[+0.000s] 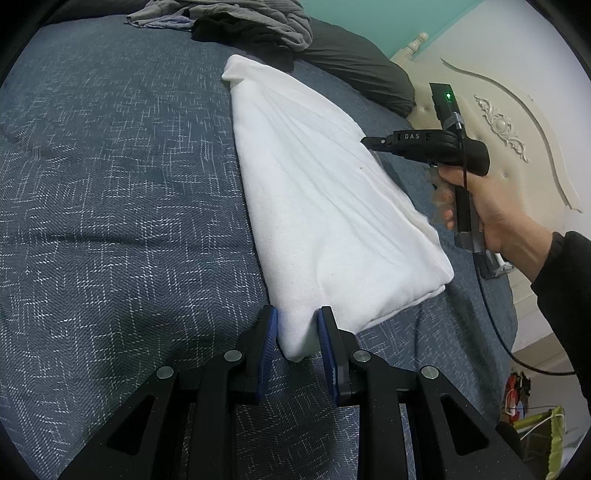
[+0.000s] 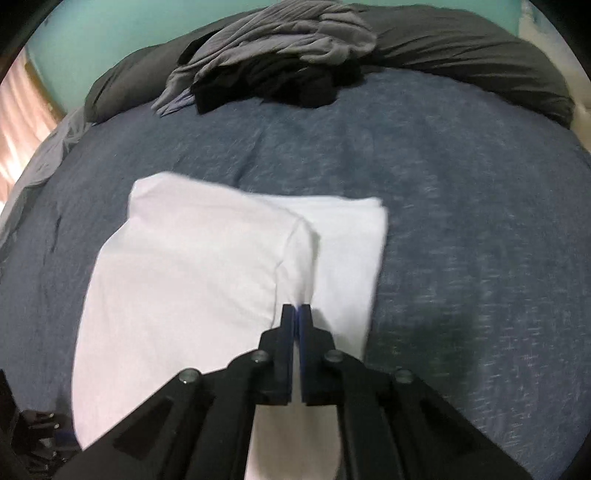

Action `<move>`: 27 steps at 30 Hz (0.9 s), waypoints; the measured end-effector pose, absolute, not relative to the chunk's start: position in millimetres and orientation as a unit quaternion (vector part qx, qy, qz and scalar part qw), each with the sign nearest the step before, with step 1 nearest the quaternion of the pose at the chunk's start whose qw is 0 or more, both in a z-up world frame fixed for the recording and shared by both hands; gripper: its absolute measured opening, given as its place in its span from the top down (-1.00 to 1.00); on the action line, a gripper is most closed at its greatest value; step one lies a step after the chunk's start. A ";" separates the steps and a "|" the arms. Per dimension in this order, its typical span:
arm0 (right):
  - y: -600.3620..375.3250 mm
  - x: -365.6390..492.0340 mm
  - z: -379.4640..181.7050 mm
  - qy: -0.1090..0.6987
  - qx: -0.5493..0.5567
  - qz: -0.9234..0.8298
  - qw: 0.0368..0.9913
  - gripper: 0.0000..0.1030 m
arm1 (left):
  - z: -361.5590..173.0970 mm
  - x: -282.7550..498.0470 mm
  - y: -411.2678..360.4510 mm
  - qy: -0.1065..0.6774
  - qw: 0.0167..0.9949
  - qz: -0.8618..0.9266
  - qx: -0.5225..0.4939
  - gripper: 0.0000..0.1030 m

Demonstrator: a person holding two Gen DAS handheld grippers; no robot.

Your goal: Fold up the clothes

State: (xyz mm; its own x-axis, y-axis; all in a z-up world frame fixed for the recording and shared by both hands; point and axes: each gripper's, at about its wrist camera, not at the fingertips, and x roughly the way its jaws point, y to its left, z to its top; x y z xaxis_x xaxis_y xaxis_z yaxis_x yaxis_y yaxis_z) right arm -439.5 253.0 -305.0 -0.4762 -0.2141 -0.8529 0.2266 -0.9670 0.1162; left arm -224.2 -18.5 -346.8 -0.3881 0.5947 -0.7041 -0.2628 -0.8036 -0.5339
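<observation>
Shirt [image 1: 325, 206], white, folded, lies on blue bedspread [image 1: 110, 206]. Left gripper [image 1: 297, 332] part open, pads pinching thick near corner of shirt. Right gripper [image 2: 296, 314] closed w/ jaws together, tips over shirt's folded edge; can't tell if any cloth caught. Grey & black clothes pile [image 2: 273, 62] at far side, well apart.

A bed [image 1: 110, 206] covered by a dark blue spread with a fine white woven pattern. A folded white garment [image 1: 325, 206] lies flat on the spread (a long, narrow shape). At the far edge sit a crumpled grey garment [image 2: 280, 33], a black garment [image 2: 273, 85] beneath it, and a dark grey pillow [image 2: 461, 55].
</observation>
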 end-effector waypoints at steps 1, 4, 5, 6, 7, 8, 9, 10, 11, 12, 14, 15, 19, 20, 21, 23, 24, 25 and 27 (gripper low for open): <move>252.6 -441.1 -305.4 0.008 0.496 -0.859 0.124 0.97 | -346.8 -224.3 -19.1 -0.170 0.263 0.816 -0.487 0.52; 250.1 -440.4 -302.6 0.004 0.490 -0.863 0.122 0.97 | -346.1 -223.3 -20.4 -0.170 0.263 0.816 -0.487 0.52; 250.4 -438.0 -301.0 -0.001 0.487 -0.864 0.126 0.97 | -345.9 -222.9 -20.6 -0.170 0.263 0.816 -0.487 0.52; 250.7 -435.7 -299.4 -0.006 0.484 -0.865 0.130 0.96 | -345.9 -222.7 -20.7 -0.170 0.263 0.816 -0.487 0.52; 252.3 -433.4 -298.5 -0.013 0.484 -0.865 0.131 0.95 | -345.9 -222.4 -20.7 -0.170 0.263 0.815 -0.487 0.52; 256.8 -431.5 -299.2 -0.026 0.492 -0.861 0.125 0.94 | -346.0 -222.5 -20.4 -0.170 0.263 0.815 -0.487 0.52; 261.2 -429.5 -299.3 -0.037 0.498 -0.858 0.122 0.94 | -346.1 -222.5 -20.0 -0.170 0.263 0.815 -0.487 0.52; 265.5 -426.2 -298.1 -0.042 0.501 -0.856 0.122 0.93 | -346.2 -222.6 -19.6 -0.170 0.263 0.815 -0.487 0.52; 269.1 -420.6 -296.3 -0.044 0.503 -0.855 0.123 0.92 | -346.2 -222.7 -19.6 -0.170 0.263 0.815 -0.487 0.52; 271.8 -414.4 -294.5 -0.047 0.505 -0.853 0.125 0.91 | -346.2 -222.9 -19.7 -0.170 0.263 0.815 -0.487 0.52; 275.3 -397.9 -293.1 -0.053 0.514 -0.845 0.137 0.89 | -346.2 -223.2 -19.9 -0.171 0.263 0.815 -0.487 0.52; 273.0 -389.8 -295.4 -0.040 0.521 -0.841 0.138 0.89 | -346.1 -223.3 -20.1 -0.171 0.263 0.815 -0.487 0.52; 265.2 -361.8 -306.4 0.009 0.544 -0.828 0.136 0.89 | -345.8 -224.1 -22.0 -0.170 0.262 0.815 -0.487 0.52; 265.1 -356.6 -311.4 0.019 0.547 -0.826 0.131 0.89 | -345.5 -224.2 -22.4 -0.169 0.262 0.816 -0.487 0.52; 265.7 -352.7 -315.8 0.027 0.550 -0.826 0.126 0.89 | -345.4 -224.2 -22.5 -0.168 0.262 0.816 -0.487 0.52; 271.4 -350.0 -322.0 0.034 0.550 -0.828 0.108 0.89 | -345.1 -224.2 -22.7 -0.167 0.261 0.817 -0.487 0.52; 275.2 -349.1 -324.6 0.036 0.549 -0.829 0.098 0.89 | -345.0 -224.1 -22.8 -0.166 0.261 0.817 -0.487 0.52; 279.9 -348.6 -324.1 0.028 0.546 -0.832 0.090 0.89 | -345.3 -224.1 -22.4 -0.166 0.261 0.817 -0.487 0.52; 289.7 -346.0 -317.0 -0.001 0.532 -0.842 0.084 0.89 | -346.0 -223.9 -21.5 -0.165 0.261 0.817 -0.487 0.52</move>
State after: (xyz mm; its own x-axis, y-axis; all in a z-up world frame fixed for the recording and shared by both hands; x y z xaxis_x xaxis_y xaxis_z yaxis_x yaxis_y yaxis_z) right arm -346.0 289.7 -317.0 -0.4194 -0.1418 -0.8966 0.1399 -0.9860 0.0905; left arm -223.9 -21.5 -346.0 -0.3888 0.5874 -0.7098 -0.2649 -0.8092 -0.5245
